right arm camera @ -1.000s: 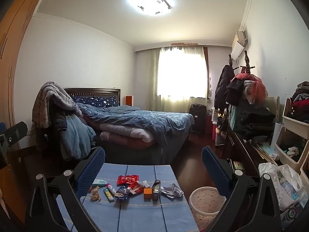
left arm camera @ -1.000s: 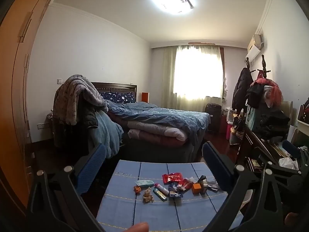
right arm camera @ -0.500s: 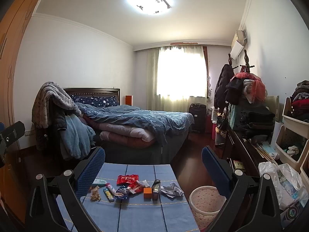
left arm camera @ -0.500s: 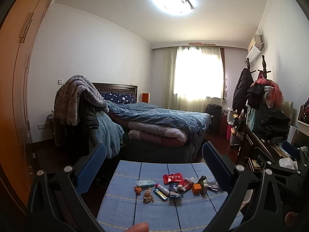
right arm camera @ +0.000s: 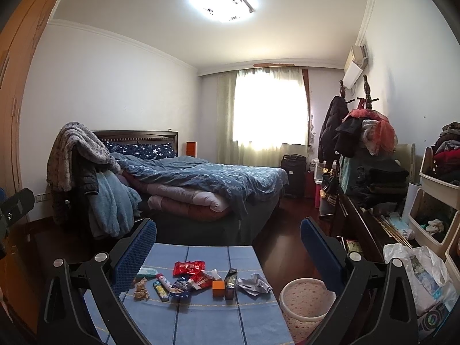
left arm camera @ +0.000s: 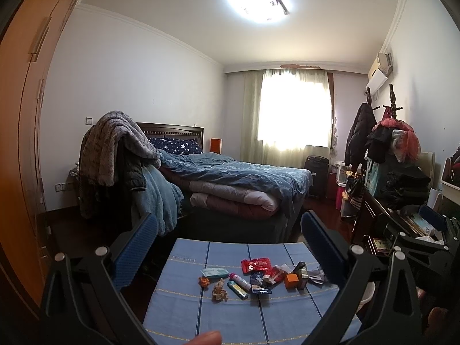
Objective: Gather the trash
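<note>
Several pieces of trash lie in a row on the blue-clothed table: a red wrapper, an orange box, a crumpled brown paper, a crumpled grey wrapper and small tubes. A pale waste bin stands on the floor right of the table. My left gripper hangs open above and before the table, empty. Likewise my right gripper is open and empty, held clear of the trash.
A bed with blue bedding fills the room behind the table. Clothes hang over a chair at the left. A dark desk with clutter, a white plastic bag and shelves line the right wall. A fingertip shows at the bottom edge.
Both views have shifted only slightly; the trash and both open grippers stay as they were.
</note>
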